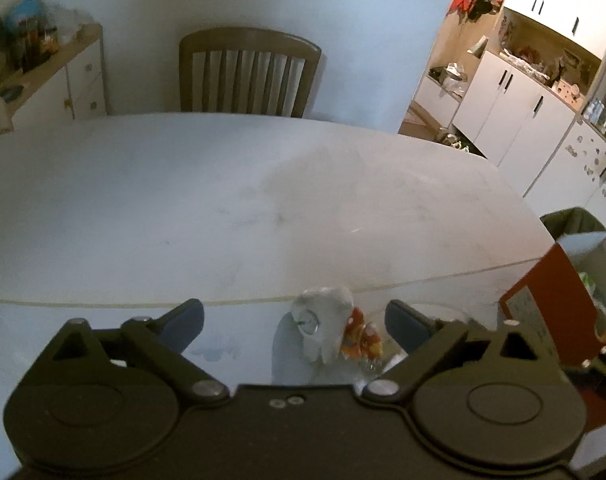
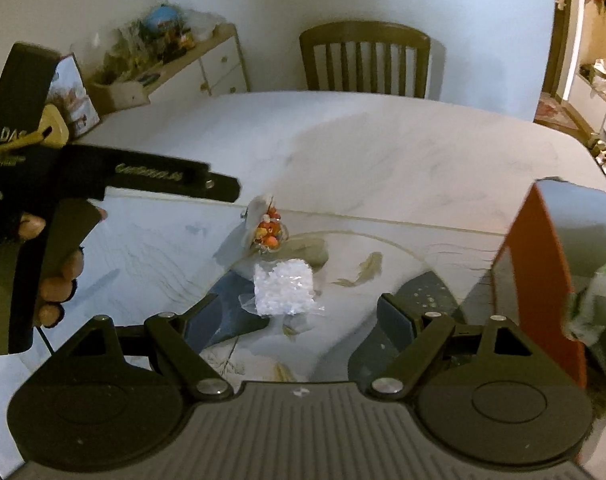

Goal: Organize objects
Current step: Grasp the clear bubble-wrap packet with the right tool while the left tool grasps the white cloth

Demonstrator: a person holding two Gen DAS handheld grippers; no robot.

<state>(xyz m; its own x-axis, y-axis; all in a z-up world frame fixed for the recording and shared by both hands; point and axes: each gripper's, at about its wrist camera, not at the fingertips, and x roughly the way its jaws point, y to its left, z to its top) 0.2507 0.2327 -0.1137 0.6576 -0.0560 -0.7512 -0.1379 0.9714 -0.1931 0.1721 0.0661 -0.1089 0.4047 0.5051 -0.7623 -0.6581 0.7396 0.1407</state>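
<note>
Both grippers, left gripper (image 1: 294, 322) and right gripper (image 2: 299, 314), hover with fingers spread and empty over the white desk (image 1: 183, 200), apparently lining up on the small orange-and-white trinket (image 1: 357, 336) and clear crinkly packet (image 2: 284, 291) beside the red-sided box (image 2: 543, 280).

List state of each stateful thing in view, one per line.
left gripper: open, nothing between the jaws
right gripper: open, above the clear bag, not gripping it
clear bag of white bits: lying on the table
small orange-and-white bundle: on the table, untouched
red box: open-topped, items inside
</note>
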